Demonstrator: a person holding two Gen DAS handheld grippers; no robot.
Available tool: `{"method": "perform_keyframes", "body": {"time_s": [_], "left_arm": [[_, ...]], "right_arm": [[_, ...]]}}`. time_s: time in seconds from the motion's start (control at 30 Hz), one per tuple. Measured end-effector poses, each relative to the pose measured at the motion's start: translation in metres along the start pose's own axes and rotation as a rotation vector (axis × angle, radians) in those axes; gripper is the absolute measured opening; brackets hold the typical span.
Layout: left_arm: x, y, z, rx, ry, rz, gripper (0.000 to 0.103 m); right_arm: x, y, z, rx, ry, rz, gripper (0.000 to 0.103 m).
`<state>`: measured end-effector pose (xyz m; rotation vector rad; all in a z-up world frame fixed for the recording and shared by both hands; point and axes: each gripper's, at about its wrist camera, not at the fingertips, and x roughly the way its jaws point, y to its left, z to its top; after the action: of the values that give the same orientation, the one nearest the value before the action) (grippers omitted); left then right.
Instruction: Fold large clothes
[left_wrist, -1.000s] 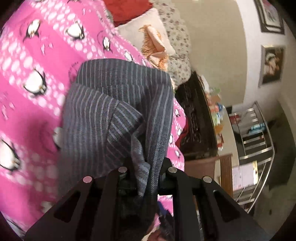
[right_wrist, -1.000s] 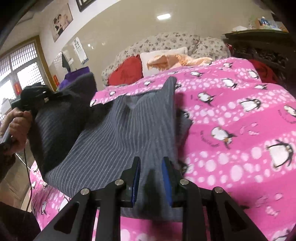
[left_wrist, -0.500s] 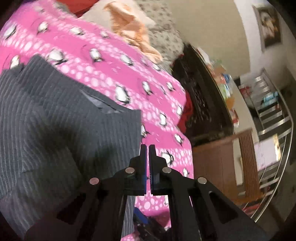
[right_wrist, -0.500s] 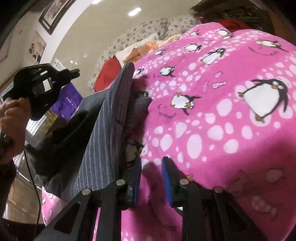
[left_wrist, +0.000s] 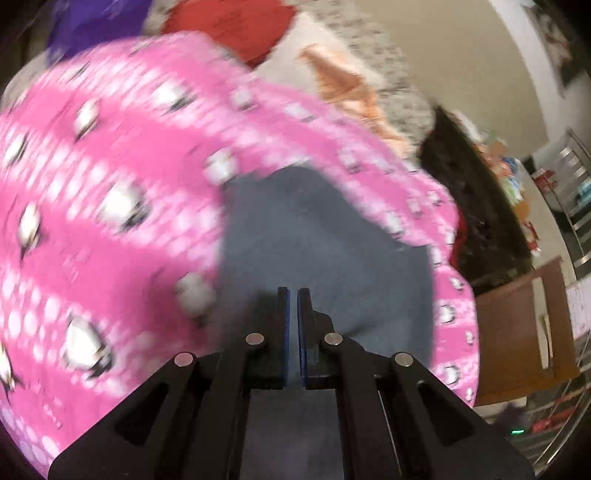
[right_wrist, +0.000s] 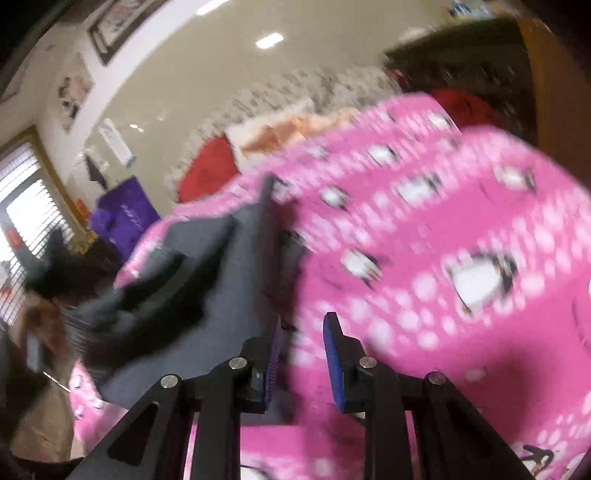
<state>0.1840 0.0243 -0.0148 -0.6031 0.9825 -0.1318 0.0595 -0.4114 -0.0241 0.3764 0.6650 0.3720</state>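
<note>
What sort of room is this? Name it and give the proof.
Most likely a home bedroom: a pink penguin-print blanket spread over a bed, pillows heaped at its head, framed pictures on the wall.

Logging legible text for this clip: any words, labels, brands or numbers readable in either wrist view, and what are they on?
None can be read; both views are motion-blurred.
Purple bag: faint pale print, illegible.
White sheet on the wall: markings too blurred.
Framed pictures: no legible text.
Pink penguin blanket: pattern only.
Grey garment: no label showing.
</note>
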Motion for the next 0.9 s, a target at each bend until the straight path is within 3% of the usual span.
{"method": "perform_keyframes", "body": {"time_s": [0.07,0.13,0.17,0.3,0.37,0.5,0.6,0.67,0.7,0.73,0.8,0.87,0.9], "left_arm": [[0.005,0.024,-0.02,-0.048,0.031,-0.014,0.001],[0.001,0.04,-0.044,-0.095,0.035,-0.051,0.001],[-0.002,0.041,-0.055,-0.094,0.027,-0.072,0.001],[-0.023,0.039,-0.103,-0.072,-0.035,-0.129,0.001],[-0.027,0.03,-0.119,-0.02,-0.048,-0.156,0.001],[-0.017,0.017,-0.136,0.072,-0.015,-0.202,0.001],[-0.008,0.015,-0.138,0.073,-0.009,-0.227,0.001],[-0.005,0.014,-0.137,0.073,-0.006,-0.247,0.001],[-0.003,0.013,-0.138,0.08,-0.005,-0.252,0.001],[-0.003,0.014,-0.139,0.086,-0.005,-0.251,0.001],[-0.002,0.012,-0.141,0.092,-0.005,-0.255,0.001],[-0.001,0.012,-0.142,0.091,-0.004,-0.258,0.001],[0.001,0.01,-0.141,0.092,-0.003,-0.26,0.001]], "right_arm": [[-0.002,0.025,0.009,-0.03,-0.018,0.041,0.046],[0.009,0.05,0.016,-0.03,-0.014,0.102,0.094],[0.019,0.061,0.018,-0.021,-0.01,0.133,0.096],[0.072,0.087,0.024,0.073,0.06,0.219,0.096],[0.11,0.09,0.025,0.169,0.141,0.25,0.096],[0.16,0.085,0.027,0.326,0.247,0.28,0.096],[0.177,0.09,0.035,0.381,0.281,0.415,0.096],[0.187,0.097,0.036,0.329,0.338,0.37,0.096],[0.192,0.102,0.035,0.276,0.368,0.313,0.09],[0.197,0.11,0.033,0.192,0.405,0.232,0.071],[0.196,0.127,0.026,0.067,0.423,0.172,0.068],[0.194,0.143,0.019,-0.021,0.428,0.19,0.062],[0.194,0.15,0.018,-0.074,0.413,0.169,0.049]]}}
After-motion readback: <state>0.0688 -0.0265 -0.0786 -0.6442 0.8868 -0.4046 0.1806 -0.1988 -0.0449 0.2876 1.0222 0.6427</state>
